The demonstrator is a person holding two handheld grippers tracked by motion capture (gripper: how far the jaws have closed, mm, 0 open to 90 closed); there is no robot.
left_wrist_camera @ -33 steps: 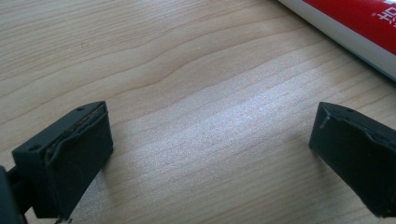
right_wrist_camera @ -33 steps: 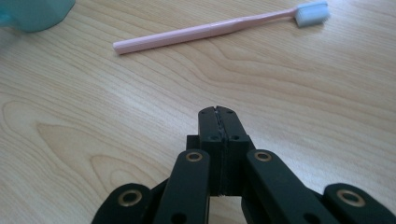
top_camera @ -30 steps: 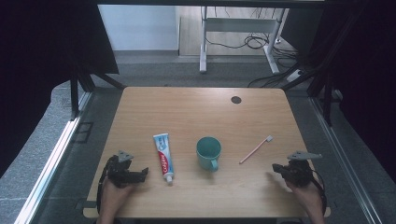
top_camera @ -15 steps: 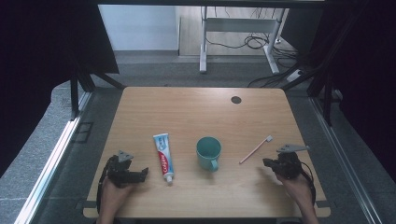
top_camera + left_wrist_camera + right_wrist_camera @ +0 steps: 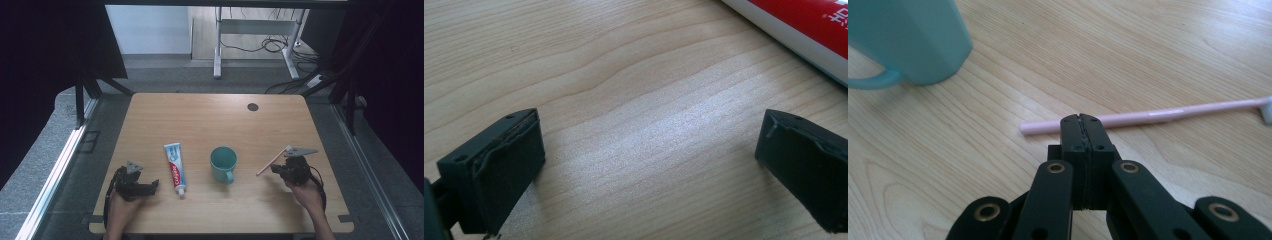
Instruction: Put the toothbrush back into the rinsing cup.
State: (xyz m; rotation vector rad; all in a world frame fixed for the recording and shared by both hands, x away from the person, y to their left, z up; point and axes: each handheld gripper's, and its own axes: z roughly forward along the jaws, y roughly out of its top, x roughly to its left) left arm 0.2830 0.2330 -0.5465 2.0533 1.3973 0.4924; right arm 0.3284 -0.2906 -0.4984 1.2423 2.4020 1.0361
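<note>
Tongs on our right (image 5: 1081, 120) were shut tight with nothing in them, just by the pink toothbrush (image 5: 1143, 118). Our left tongs (image 5: 649, 155) stood wide over the tabletop (image 5: 624, 75).

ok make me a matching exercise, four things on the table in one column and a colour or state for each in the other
1. mug
2. toothbrush
3. left hand-held gripper
4. right hand-held gripper

a. jaws shut
b. pink
c. jaws wide apart
d. teal

Pairs: 1-d, 2-b, 3-c, 4-a
</note>
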